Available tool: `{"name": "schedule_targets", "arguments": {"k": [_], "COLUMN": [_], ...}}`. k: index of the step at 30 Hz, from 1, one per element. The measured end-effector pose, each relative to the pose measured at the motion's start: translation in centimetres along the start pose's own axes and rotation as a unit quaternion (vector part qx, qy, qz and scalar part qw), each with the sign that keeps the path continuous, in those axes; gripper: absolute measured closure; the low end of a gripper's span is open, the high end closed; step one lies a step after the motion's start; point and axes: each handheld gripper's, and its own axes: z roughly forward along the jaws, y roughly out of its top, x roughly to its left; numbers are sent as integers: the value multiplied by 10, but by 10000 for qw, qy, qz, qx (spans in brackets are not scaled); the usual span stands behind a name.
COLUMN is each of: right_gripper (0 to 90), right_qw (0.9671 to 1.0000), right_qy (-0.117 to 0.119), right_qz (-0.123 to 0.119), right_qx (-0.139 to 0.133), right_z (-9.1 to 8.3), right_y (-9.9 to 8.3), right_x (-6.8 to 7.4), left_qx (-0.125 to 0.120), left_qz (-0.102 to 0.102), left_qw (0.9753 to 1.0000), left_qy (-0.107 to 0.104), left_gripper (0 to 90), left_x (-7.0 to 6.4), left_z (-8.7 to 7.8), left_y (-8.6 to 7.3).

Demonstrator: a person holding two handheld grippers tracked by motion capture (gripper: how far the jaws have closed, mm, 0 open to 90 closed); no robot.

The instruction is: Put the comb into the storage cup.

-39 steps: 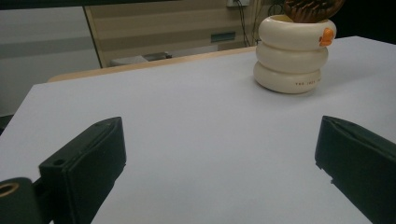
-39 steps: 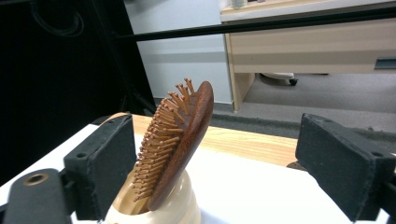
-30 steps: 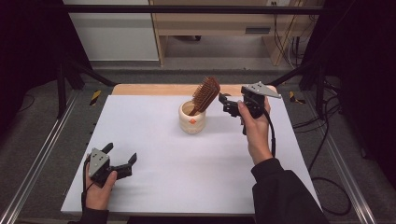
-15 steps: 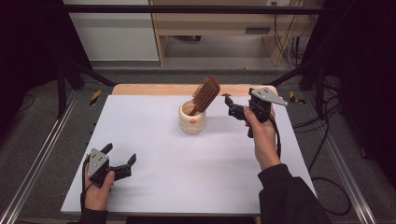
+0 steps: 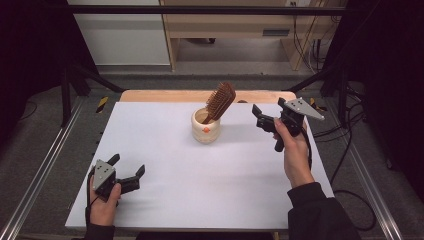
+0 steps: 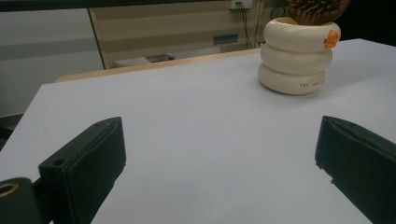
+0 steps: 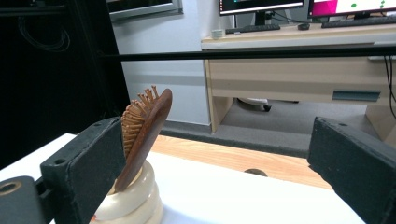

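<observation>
Wooden hairbrush [image 5: 220,101] stands handle-down, tilted, in cream ringed cup [image 5: 205,127] at table [image 5: 165,150] far centre; right gripper [image 5: 260,118] raised just right of cup, jaws wide apart, empty; left gripper [image 5: 127,173] at near left corner, jaws wide, empty

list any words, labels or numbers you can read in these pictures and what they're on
Small reddish print on the lowest ring of the cream holder: letters are there, but too small and blurred to read for sure.
Orange mark on the holder's top ring: a picture, not text.
Monitors behind the desk: coloured patches, no readable words.
Wooden hairbrush: no text.
</observation>
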Motion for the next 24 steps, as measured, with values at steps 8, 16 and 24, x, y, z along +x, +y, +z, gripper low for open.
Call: {"name": "schedule_targets", "arguments": {"k": [8,16,24], "right_gripper": [43,31,31], "right_qw": [9997,9994,9992], "right_qy": [36,86,69], "right_qz": [147,176,217], "right_qx": [-200,-288,-331], "right_z": [-19,-36,-51], "right_y": [-2,-12,-26], "right_x": [-8,-17,-28], "left_qx": [-71,-168,-171], "left_qz": [-70,-126,-148], "left_qw": [9999,9998,9997], "left_qy": [72,46,15], "left_gripper": [24,22,25], "left_x": [4,11,18], "left_z": [-5,-12,-17], "left_y": [-2,-2,-5]}}
